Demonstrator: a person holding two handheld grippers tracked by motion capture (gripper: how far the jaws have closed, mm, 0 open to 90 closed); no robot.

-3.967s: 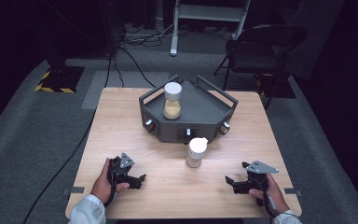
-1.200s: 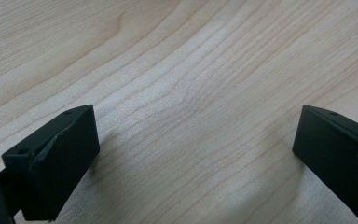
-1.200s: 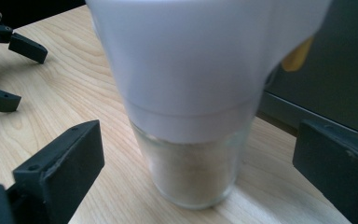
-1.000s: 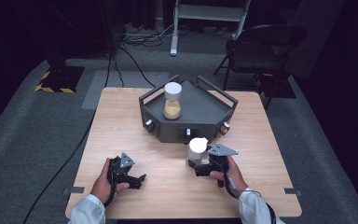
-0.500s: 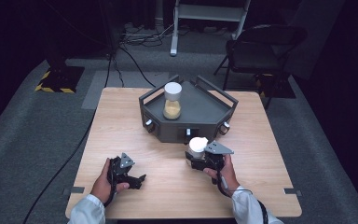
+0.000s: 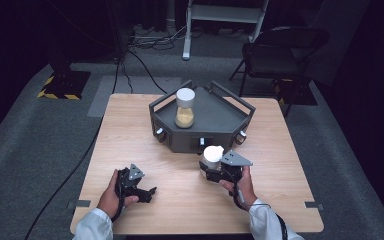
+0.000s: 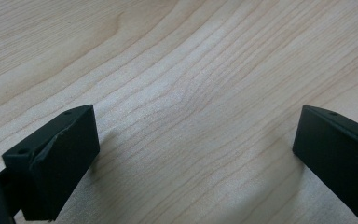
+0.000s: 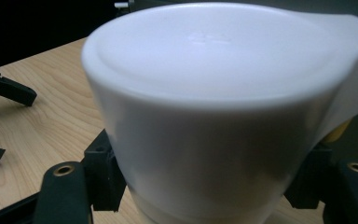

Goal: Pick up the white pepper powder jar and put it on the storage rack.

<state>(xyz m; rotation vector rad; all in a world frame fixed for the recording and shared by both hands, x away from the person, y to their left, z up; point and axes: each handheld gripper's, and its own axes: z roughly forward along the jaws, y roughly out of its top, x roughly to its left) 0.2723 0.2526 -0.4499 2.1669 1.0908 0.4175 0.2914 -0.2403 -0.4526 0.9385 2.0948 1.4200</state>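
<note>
Right hand-held gripper (image 6: 211, 172) sits just in front of the dark grey tray (image 6: 215, 117), on the near-centre part of the desk (image 6: 290, 195). Its jaws have just been closing and now press on both sides of the white-lidded jar (image 6: 212, 156); in the right gripper view the white lid (image 8: 223, 70) looms directly between the two black jaws, pads against the jar wall below the lid. Jar stands upright on the desk, just in front of the tray's front face, not inside it.

Left hand-held gripper (image 6: 147, 192) rests low over the desk at the near left, well apart from the jar. Jaws wide apart; the left gripper view has bare wood grain between them, nothing held.

A second jar (image 6: 184, 107), white lid, yellowish contents, stands upright in the left part of the tray. Black folding chair (image 6: 280, 50) beyond the desk's far right corner.
</note>
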